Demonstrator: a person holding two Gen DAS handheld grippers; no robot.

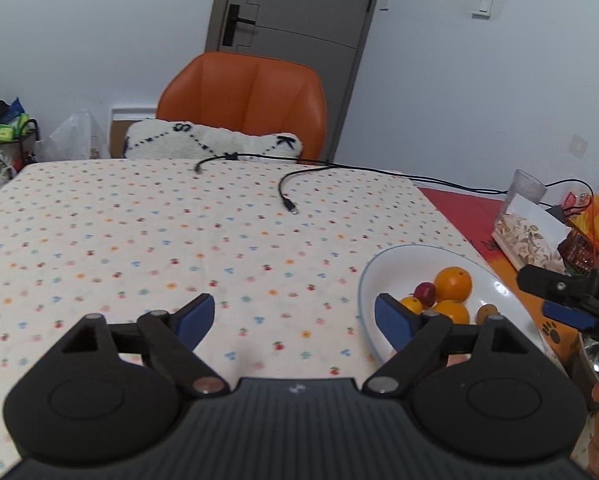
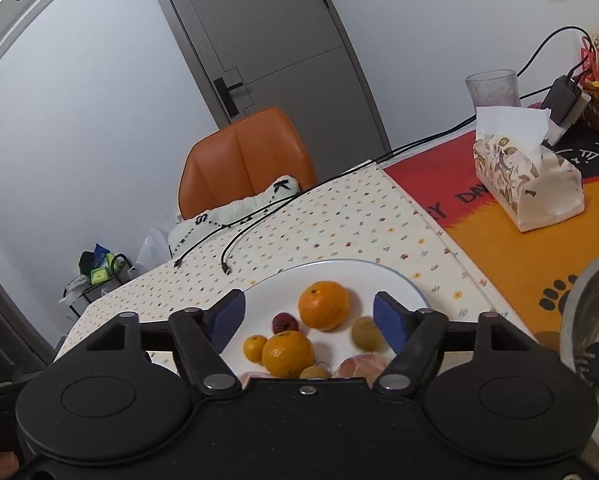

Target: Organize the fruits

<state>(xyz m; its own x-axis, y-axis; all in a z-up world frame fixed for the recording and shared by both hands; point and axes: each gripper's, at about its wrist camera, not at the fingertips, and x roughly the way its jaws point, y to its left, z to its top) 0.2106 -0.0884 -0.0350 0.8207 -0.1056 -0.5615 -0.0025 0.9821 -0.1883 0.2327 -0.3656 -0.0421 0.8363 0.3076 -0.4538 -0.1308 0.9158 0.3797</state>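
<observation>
White plate (image 2: 395,280) holds two oranges (image 2: 323,305), a small orange, a red fruit (image 2: 285,323) and greenish fruits. Right gripper (image 2: 309,320) hovers over the plate, jaws wide, empty. Left gripper (image 1: 295,318), left of the plate, also wide, gripping nothing.

The light in both pictures is soft and even, not too bright and not dark. The white plate (image 2: 395,280) shines a little, with a small bright spot on its rim in the left wrist view. Fruit on the plate makes pale, short shadows. The big orange (image 2: 323,305) looks sharp and clear. The door (image 2: 267,32) behind the plate bends like a bow, because the lens curves things near the edges. The corners go dark.
</observation>
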